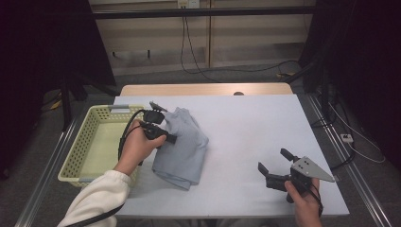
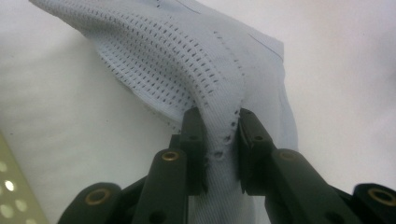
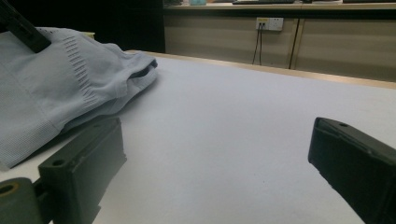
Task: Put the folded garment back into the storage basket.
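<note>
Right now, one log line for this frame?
left gripper: shut on pale blue garment | right gripper: open, off garment | basket: left of garment | table

No text, label, brand, number or sign that I can read anywhere. My tongs carry no markings. The cloth [image 1: 181, 146] bears only knit pattern, no tag. The basket [image 1: 85, 142] is plain. The wall socket [image 3: 269, 23] is too small and blurred to show any lettering.
</note>
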Available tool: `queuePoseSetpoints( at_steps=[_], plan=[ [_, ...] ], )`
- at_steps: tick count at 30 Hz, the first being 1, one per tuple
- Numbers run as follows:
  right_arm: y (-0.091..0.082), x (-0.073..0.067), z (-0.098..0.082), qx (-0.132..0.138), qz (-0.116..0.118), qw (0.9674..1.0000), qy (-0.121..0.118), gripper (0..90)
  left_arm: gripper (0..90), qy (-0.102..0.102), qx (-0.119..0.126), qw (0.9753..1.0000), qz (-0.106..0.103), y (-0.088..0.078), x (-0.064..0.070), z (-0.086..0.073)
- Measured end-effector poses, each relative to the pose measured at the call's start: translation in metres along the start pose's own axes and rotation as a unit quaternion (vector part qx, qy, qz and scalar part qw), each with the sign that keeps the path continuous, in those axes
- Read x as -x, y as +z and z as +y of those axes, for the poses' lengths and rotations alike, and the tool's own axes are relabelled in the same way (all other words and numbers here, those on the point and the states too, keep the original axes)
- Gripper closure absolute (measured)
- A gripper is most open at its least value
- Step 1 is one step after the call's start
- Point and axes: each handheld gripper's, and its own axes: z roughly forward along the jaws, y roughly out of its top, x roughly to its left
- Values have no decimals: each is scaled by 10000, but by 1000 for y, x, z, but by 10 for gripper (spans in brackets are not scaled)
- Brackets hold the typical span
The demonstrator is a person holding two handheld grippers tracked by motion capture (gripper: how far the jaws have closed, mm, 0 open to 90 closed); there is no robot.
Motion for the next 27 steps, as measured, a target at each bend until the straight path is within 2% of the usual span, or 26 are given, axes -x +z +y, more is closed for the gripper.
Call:
queuePoseSetpoints(
  at_steps=[6,15,27],
  plan=[
    [0,0,0,3,1,10000,1,33,754,-39,9,10000,68,-8,-3,3],
    [0,0,0,2,-9,10000,-1,33,755,63,63,9997,245,-24,-12,4],
    [0,0,0,1,-18,10000,-8,33,755,32,72,9991,425,-39,-21,3]
  ],
)
